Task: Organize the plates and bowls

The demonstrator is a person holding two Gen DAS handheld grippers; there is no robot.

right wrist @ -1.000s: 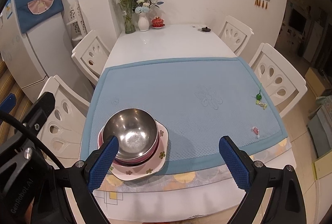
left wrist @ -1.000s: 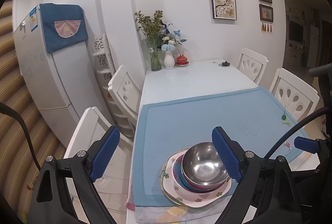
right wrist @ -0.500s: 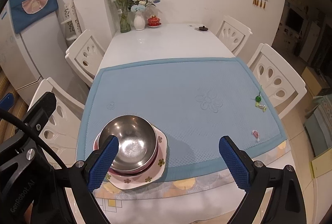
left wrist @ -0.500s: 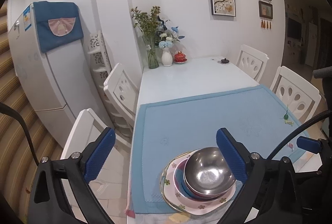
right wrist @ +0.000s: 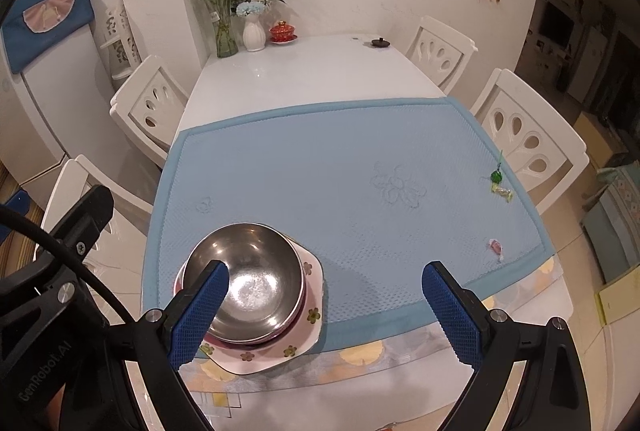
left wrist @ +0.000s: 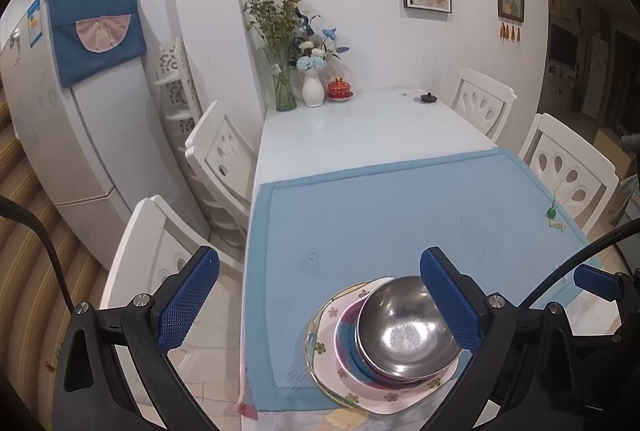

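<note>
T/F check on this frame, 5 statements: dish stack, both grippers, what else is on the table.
1. The steel bowl sits on top of the stack, over a pink bowl and a floral plate. True.
2. The left gripper is clamped on the steel bowl. False: its jaws stand wide open and hold nothing.
3. The stack sits at the near corner of the blue mat. True.
4. The right gripper is shut. False: its jaws stand wide open and empty.
5. The red lidded cup stands on the blue mat. False: it stands on the bare white table at the far end, beside the white vase.
</note>
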